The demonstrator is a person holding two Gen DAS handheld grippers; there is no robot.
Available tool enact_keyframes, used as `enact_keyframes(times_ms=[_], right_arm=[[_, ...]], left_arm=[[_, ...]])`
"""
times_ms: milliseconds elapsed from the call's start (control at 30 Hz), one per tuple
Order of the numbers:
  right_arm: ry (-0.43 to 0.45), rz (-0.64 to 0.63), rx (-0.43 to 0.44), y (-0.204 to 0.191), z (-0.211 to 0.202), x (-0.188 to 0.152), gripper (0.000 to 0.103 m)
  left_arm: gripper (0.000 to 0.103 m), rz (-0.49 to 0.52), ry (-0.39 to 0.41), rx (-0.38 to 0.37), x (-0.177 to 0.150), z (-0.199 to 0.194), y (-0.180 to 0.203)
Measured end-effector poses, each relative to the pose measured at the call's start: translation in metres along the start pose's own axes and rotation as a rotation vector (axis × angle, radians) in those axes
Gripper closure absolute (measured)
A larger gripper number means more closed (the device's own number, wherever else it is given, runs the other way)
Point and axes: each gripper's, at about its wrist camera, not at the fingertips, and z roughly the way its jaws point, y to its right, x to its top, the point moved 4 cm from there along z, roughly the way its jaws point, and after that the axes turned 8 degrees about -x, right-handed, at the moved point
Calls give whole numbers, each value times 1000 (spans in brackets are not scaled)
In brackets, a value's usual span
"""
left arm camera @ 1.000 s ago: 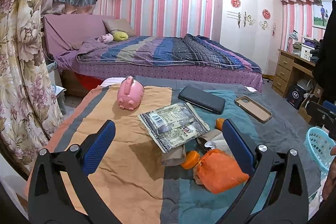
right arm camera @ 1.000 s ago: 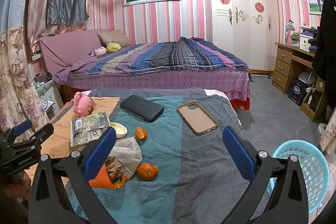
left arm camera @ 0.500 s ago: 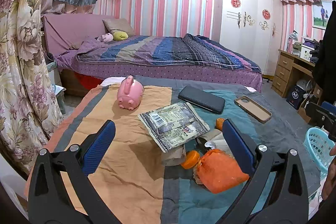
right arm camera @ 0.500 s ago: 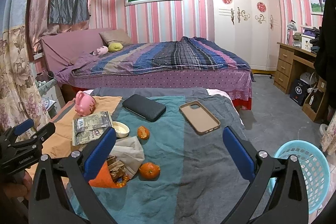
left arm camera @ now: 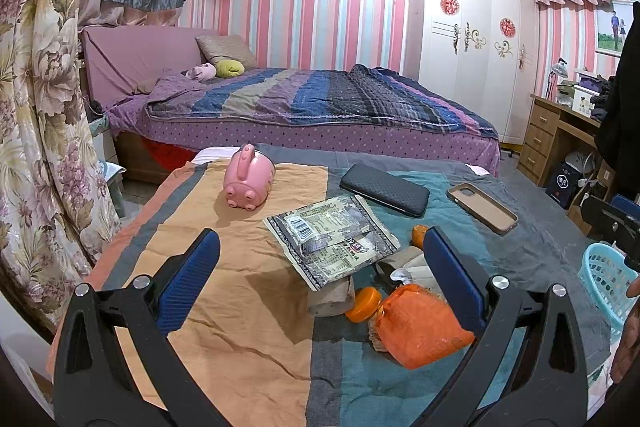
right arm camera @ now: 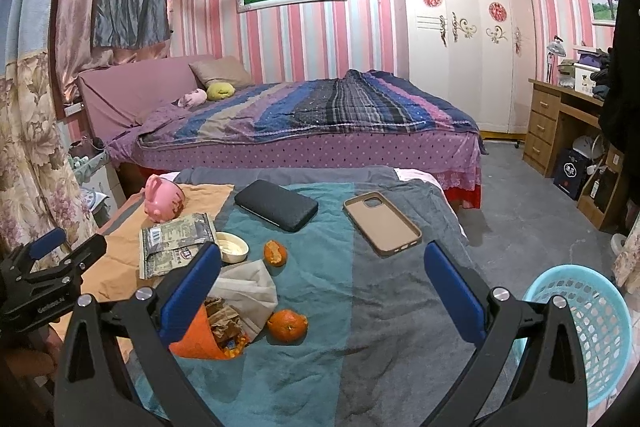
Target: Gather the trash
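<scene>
Trash lies on a table covered with a striped cloth [left arm camera: 248, 311]: an orange snack bag [left arm camera: 416, 327] [right arm camera: 200, 341], grey printed wrappers [left arm camera: 332, 239] [right arm camera: 176, 241], a crumpled tissue [right arm camera: 248, 287], orange peels [right arm camera: 287, 325] [right arm camera: 275, 253] and a small white cup [right arm camera: 232, 247]. A light blue basket [right arm camera: 592, 323] [left arm camera: 606, 277] stands on the floor at the right. My left gripper [left arm camera: 320, 267] is open above the near table edge, behind the wrappers. My right gripper [right arm camera: 322, 275] is open above the table, empty.
A pink piggy bank [left arm camera: 248, 183], a black wallet [left arm camera: 386, 189] and a brown phone case [left arm camera: 482, 207] also lie on the table. A bed [right arm camera: 312, 123] stands behind, a wooden desk [right arm camera: 560, 131] at the right, floral curtains [left arm camera: 36, 147] at the left.
The right gripper has drifted slightly left and forward over the table. The left gripper has barely moved. Both stay open.
</scene>
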Motion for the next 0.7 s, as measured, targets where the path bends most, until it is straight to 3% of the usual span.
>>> enact_keyframes(times_ms=[700], right_arm=[[1,1,-4,1,0,-1,4]], left_arm=[[5,1,-1,0,0,0,0]])
